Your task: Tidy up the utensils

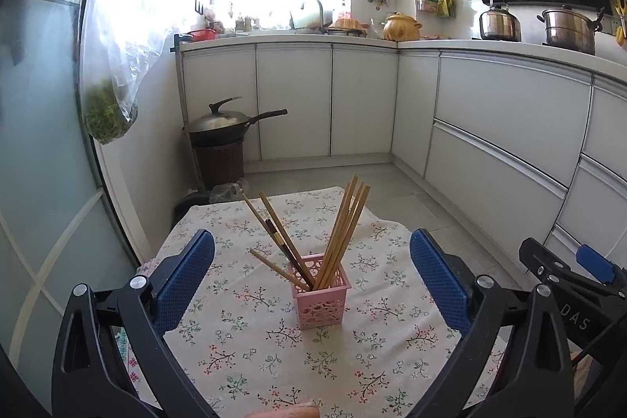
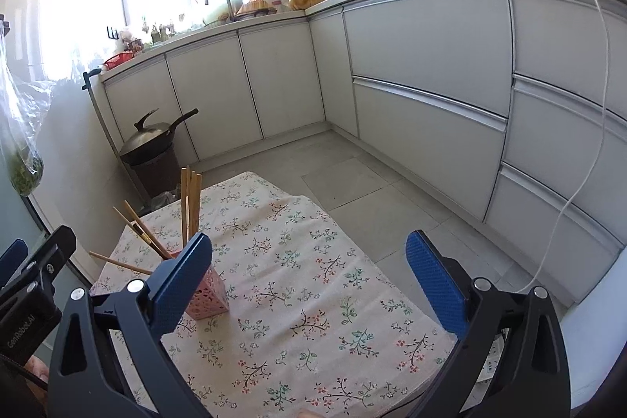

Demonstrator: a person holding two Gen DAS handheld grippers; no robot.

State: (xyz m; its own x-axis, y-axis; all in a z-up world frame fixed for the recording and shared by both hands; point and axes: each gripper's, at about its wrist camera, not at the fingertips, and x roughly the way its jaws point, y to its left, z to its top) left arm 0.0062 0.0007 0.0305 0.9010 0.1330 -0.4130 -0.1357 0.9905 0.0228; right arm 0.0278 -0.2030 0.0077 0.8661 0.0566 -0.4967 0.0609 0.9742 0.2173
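Observation:
A small pink perforated holder [image 1: 320,294] stands upright on the floral tablecloth [image 1: 250,351], with several wooden chopsticks [image 1: 345,230] leaning out of it in two fans. My left gripper [image 1: 311,273] is open, its blue pads wide apart with the holder between them and a little beyond, not touched. In the right wrist view the same holder [image 2: 207,294] sits at the left, partly hidden behind the left pad. My right gripper [image 2: 309,271] is open over bare cloth, nothing between its fingers. The right gripper's body [image 1: 568,281] shows at the left view's right edge.
The small table [image 2: 313,300] stands in a kitchen with white cabinets [image 1: 509,128] ahead and to the right. A lidded wok [image 1: 223,124] sits on a dark stand at the far left. A bag of greens [image 1: 109,112] hangs from the glass door. Grey floor tiles [image 2: 352,190] lie beyond the table.

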